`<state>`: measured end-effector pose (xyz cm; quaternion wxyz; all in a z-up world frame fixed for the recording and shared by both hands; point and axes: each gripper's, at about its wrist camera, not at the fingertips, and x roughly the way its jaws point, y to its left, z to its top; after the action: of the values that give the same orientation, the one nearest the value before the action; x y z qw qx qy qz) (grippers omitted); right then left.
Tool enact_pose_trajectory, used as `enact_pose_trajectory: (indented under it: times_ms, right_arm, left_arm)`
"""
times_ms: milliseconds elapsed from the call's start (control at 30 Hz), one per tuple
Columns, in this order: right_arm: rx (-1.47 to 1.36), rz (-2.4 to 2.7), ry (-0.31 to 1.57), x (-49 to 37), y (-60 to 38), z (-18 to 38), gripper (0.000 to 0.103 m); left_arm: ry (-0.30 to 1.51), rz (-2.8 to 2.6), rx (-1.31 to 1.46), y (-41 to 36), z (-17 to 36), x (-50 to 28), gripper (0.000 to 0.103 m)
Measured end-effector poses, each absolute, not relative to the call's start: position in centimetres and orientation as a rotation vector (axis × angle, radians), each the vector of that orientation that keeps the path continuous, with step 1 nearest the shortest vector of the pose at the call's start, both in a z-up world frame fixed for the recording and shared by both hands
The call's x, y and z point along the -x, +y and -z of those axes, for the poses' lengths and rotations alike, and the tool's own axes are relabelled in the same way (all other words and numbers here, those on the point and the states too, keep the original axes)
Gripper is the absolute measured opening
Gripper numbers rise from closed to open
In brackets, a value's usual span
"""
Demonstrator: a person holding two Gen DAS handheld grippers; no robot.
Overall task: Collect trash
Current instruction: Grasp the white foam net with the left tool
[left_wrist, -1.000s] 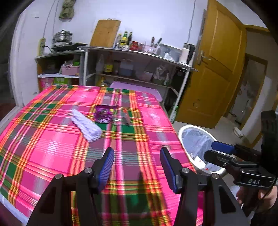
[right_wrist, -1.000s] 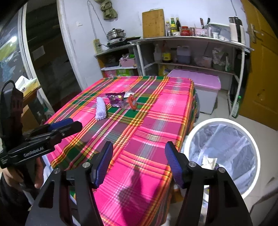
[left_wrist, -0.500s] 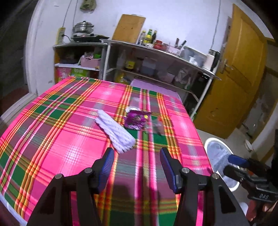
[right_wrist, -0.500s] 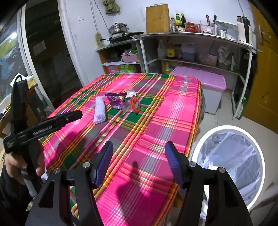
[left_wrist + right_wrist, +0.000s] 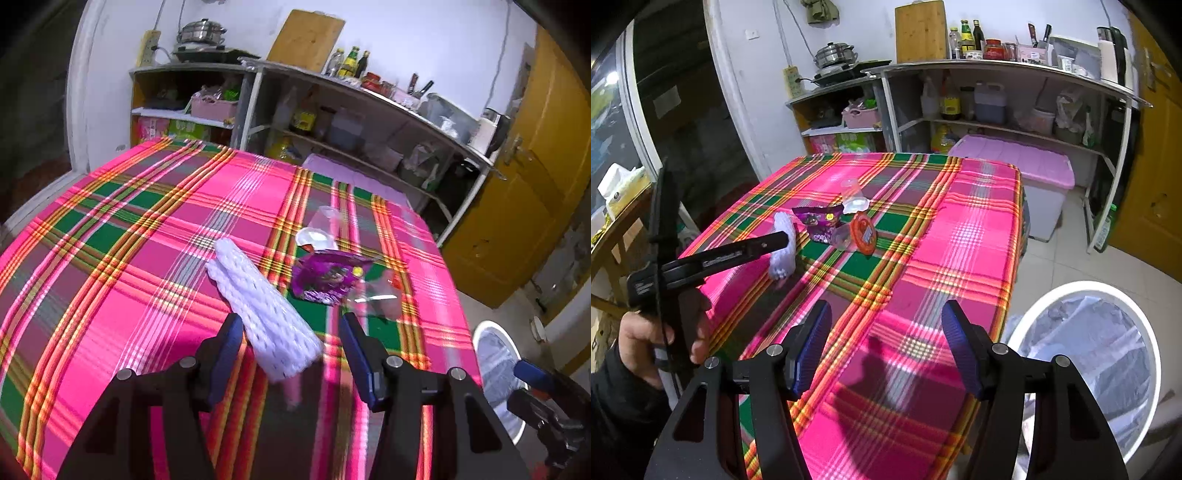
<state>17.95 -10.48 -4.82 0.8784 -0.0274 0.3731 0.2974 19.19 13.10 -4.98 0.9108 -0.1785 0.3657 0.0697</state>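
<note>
A white foam net sleeve (image 5: 264, 315) lies flat on the pink checked tablecloth (image 5: 110, 266). It is long and soft, full of little holes. Just beside it sits a shiny purple snack bag (image 5: 327, 275), crumpled and lying flat. Next to the bag is a clear plastic cup (image 5: 844, 236) on its side with a round orange lid (image 5: 863, 232). A bit farther back, another clear cup (image 5: 852, 195) lies tipped over. On the floor by the table stands a round white bin (image 5: 1086, 365) with a bag inside.
</note>
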Motion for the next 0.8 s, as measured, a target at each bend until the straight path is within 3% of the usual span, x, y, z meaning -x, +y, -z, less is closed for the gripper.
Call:
enact_pose_trajectory:
  times_ms: [233, 367, 467, 800]
  right_arm:
    - [0.082, -0.637, 0.788, -19.7, -8.5, 5.0, 0.063]
    - [0.103, -0.651, 0.791, -20.6, -7.0, 5.2, 0.063]
    - [0.114, -0.663, 0.803, -21.2, -5.9, 5.5, 0.063]
    - [0.172, -0.667, 0.864, -24.4, -1.6, 7.2, 0.063]
  left_arm:
    - [0.799, -0.168, 0.384, 13.9, 6.4, -21.4, 0.054]
    - [0.804, -0.162, 0.355, 13.7, 6.8, -21.3, 0.031]
    - [0.769, -0.151, 0.339, 13.5, 6.2, -20.3, 0.021]
    - [0.74, -0.099, 0.359, 14.5, 5.9, -17.6, 0.02]
